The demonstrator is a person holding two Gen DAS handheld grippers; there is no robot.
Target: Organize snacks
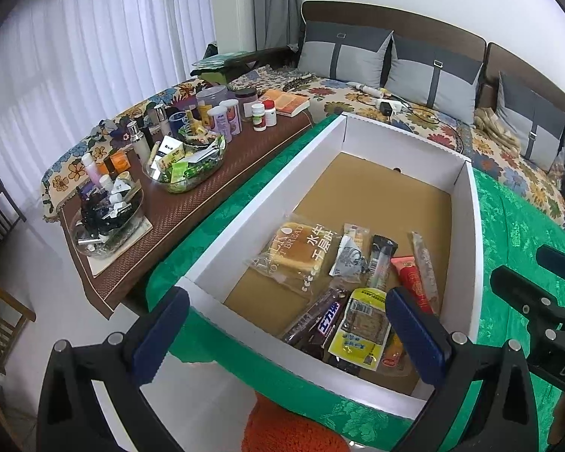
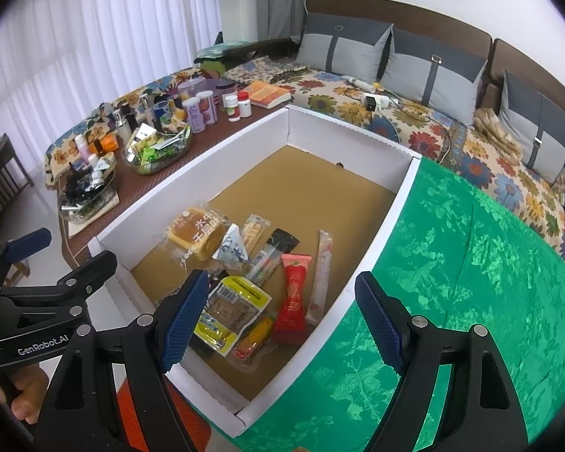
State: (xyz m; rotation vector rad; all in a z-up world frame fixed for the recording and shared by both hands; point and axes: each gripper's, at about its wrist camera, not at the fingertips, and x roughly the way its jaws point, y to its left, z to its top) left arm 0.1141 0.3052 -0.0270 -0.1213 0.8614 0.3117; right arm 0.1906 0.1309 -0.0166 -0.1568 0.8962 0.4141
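Box: a white cardboard box (image 1: 267, 203) with a brown floor lies open on a green cloth (image 2: 471, 248) spread over the tabletop.
Snacks: all lie loose in the near half of the box; the far half of its floor is bare.
Bread: a clear bag of sliced bread (image 1: 295, 252) lies furthest left in the group, just beside a small grey-and-white packet (image 2: 231, 250).
Red packet: a long red packet (image 2: 293, 299) lies lengthwise, with a pale thin stick packet (image 2: 322, 275) just beside it on the right.
Yellow packet: a yellow-edged packet (image 2: 231, 310) with a barcode sits near the box's front wall, partly over an orange packet (image 2: 254, 339).
Chocolate bar: a dark bar (image 1: 314, 320) lies to the left of the yellow packet in the left wrist view.
Left gripper: the left gripper (image 1: 293, 333) hangs over the box's near corner, fingers wide apart and holding nothing.
Right gripper: the right gripper (image 2: 282, 316) hangs over the box's near right wall, fingers wide apart with nothing between the pads.
Hand: a hand (image 2: 26, 399) grips the left tool's handle at the lower left of the right wrist view.
Side table: a brown table (image 1: 192, 203) beyond the box carries bottles, jars and two glass bowls of small items.
Sofa: a sofa with a floral cover (image 2: 358, 109) and grey cushions stands behind.
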